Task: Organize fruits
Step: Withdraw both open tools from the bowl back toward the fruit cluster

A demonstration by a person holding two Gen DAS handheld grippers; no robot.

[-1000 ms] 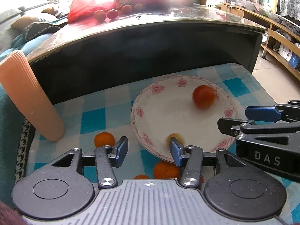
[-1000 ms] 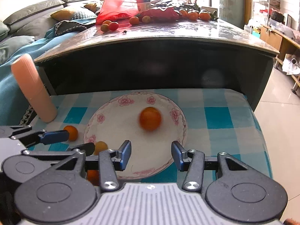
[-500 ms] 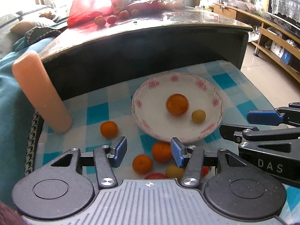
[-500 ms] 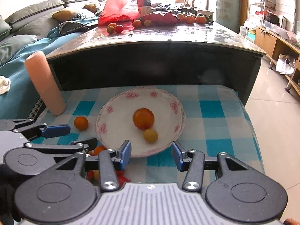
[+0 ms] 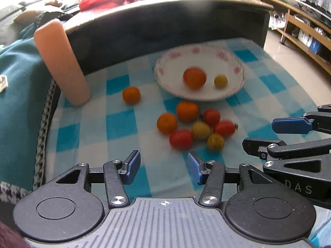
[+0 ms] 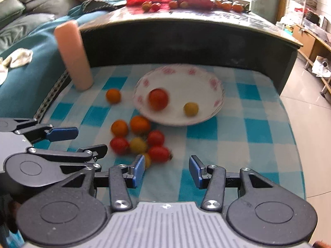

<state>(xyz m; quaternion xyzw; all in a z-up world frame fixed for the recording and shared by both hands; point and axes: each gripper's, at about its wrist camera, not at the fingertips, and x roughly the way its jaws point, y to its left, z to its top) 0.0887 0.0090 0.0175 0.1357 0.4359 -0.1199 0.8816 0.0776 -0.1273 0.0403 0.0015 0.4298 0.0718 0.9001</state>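
Writing: "DAS" on right gripper body
Left gripper: jaws apart, nothing btwn
Right gripper: jaws apart, empty
Plate: orange fruit + yellow one

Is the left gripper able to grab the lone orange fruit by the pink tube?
Probably yes. The left gripper is open and empty, and only bare checked cloth lies between it and the lone orange fruit, clear of the pink tube.

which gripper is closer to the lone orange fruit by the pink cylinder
Left. The left gripper sits just short of the lone orange fruit, which lies slightly to its left; the right gripper is further off to the right, beyond the fruit cluster.
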